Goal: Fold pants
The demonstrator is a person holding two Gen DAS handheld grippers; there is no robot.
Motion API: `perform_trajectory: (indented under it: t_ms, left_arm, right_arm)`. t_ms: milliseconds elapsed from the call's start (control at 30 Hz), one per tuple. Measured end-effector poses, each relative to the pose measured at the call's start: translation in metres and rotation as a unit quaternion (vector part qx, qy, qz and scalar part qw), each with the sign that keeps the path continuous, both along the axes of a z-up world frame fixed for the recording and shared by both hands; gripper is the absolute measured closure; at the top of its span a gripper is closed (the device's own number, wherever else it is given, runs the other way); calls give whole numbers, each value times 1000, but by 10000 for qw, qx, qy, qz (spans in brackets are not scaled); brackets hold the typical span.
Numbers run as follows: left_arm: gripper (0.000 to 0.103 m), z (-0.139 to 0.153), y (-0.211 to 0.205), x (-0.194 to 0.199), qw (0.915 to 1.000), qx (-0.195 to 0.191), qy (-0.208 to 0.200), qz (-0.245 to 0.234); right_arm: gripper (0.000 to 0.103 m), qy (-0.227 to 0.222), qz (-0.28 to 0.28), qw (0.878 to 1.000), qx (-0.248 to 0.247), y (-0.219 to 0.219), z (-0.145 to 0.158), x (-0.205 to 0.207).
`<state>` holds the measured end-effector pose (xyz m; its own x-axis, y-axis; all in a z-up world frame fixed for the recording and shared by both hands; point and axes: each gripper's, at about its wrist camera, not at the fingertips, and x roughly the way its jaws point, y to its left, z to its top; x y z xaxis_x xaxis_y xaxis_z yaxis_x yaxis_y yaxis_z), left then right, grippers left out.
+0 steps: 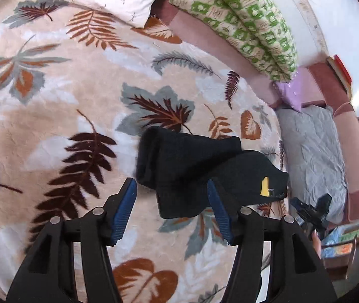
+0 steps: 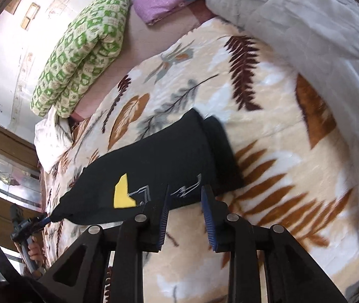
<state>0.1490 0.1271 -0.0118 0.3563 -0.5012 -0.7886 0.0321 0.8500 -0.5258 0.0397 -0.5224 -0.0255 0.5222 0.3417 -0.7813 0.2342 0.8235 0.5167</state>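
Over the bed, left wrist: left gripper (image 1: 171, 210) hangs with fingers spread wide, nothing between them; black pants (image 1: 194, 169), already a folded bundle, lie on the leaf-print blanket (image 1: 53, 101) just ahead.
Long axis, left wrist: runs off toward the right.
Right wrist: right gripper (image 2: 185, 217) parted, empty, fingertips at the bundle's near edge by the yellow patch (image 2: 122, 192).
Nearer arm: right, I'd judge.
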Motion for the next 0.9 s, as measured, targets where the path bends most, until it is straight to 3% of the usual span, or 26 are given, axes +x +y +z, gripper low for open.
perform_trajectory:
  t_ms: [100,200,333,433,600,800,900]
  left_arm:
    - [44,-13,-3,14,9991,344,262,-6]
    - [44,-35,-15,34,9974,217,680,-91]
    - [44,-49,-39,51,9956,248,817,-380]
    - [44,-54,-46,56,9945,55,919,-489]
    - [44,-43,-48,61,9966,-301,639,-428]
    - [48,-39,-65,60,9953,-47,565,-780]
    - [48,-37,-68,59,9950,37,452,-885]
  right_arm:
    - [75,-11,78,10000,8,8,1,2]
    - [71,32,-1,10000,-1,14,-1,9]
    - [71,100,-46,9998,155,24,-6,14]
    - [71,143,48,9998,105,30,-6,16]
    - [71,176,-22,9997,148,29,-10,21]
    - [69,106,-290,9993,230,7,-6,18]
    - [59,94,-448,9986,260,-10,-5,16]
